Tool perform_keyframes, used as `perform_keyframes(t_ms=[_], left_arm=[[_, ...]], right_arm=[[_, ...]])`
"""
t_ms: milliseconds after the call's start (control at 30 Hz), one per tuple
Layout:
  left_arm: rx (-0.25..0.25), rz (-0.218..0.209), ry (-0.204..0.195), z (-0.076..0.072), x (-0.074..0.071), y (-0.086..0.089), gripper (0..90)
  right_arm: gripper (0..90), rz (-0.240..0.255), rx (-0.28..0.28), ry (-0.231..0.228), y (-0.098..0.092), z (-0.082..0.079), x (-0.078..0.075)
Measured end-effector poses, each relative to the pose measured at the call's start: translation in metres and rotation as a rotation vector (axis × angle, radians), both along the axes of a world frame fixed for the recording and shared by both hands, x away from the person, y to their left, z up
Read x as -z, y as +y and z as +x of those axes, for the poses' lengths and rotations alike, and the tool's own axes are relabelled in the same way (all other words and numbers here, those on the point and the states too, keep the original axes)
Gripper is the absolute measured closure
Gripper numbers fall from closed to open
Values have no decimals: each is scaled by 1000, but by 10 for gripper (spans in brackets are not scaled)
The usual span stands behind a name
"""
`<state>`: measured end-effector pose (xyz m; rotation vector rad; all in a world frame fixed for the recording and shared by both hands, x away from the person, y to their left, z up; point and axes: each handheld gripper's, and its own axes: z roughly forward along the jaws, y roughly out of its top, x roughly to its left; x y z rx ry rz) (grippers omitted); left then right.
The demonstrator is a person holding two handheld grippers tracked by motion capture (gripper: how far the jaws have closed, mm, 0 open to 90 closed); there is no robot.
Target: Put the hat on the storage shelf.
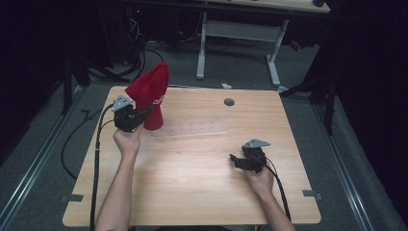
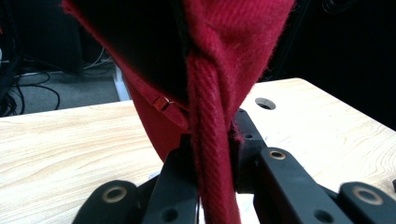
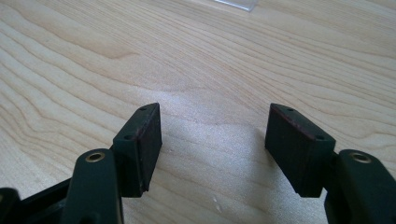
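Up at the far left of the wooden table (image 1: 202,159), the left gripper (image 1: 144,113) is holding a red cap (image 1: 150,91), its jaws clamping together on a thick folded edge of the fabric. The cap is rising above and just beyond the gripper, hanging upright with its lower end touching or nearly touching the tabletop; which of the two cannot be told from the high view. The left hand (image 1: 127,140) is gripping the tool from below, with the forearm coming in from the near edge.

Over at the near right, well apart from the cap, the right gripper (image 1: 236,160) is sitting low over the bare wood in the right hand (image 1: 260,180), its jaws standing apart with nothing between them.

The left gripper view is showing what the high view cannot: the twilled weave of the red cloth (image 2: 212,154) pinched between the black jaws, a dark inside of the cap above, a small buckle on a red strap (image 2: 161,103), and a round hole in the tabletop (image 2: 265,103) to the right. The right gripper view is showing the two black pads (image 3: 142,144) facing each other over pale wood grain.

White lettering is showing on the cap's side (image 1: 159,101) in the high view, but it is too small and folded to read.
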<state>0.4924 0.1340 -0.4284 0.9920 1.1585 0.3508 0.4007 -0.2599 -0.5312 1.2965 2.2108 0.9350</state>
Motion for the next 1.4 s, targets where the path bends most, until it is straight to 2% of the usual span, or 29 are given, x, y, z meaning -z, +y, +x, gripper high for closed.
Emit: perform_keyframes(t_ms=[67,133,233,400,467,667,833,900,1000,1067,1167,1367,1400], left_arm=[[9,11,9,0,3,-1,828],[18,39,24,1,12,-6,828],[8,12,27,0,18,-5,830],[8,29,30,-6,24,-4,820],[9,18,41,-8,27,-2,816],[8,31,85,-15,37,0,801],[14,32,105,-19,41,0,774],[9,46,116,-21,43,0,738],[3,45,121,-23,44,1,639],[8,79,134,-26,44,1,584],[10,90,130,-30,42,0,505],[10,101,134,-34,40,-2,415],[-7,101,122,-36,40,-2,413]], right_arm=[[366,-1,-2,-1,0,0,0],[366,-1,-2,-1,0,0,0],[366,-2,-3,-2,0,0,0],[366,-3,-4,-3,0,0,0],[365,-1,-2,-3,1,0,0],[365,-2,-2,-4,1,0,0],[365,-2,-1,-3,1,0,0],[365,-2,-1,-3,1,0,0],[365,-2,-1,-3,1,0,0],[365,-2,-1,-3,1,0,0],[366,-2,0,-3,1,0,0],[352,-4,3,-2,0,0,0],[348,-4,3,-2,0,0,0]])
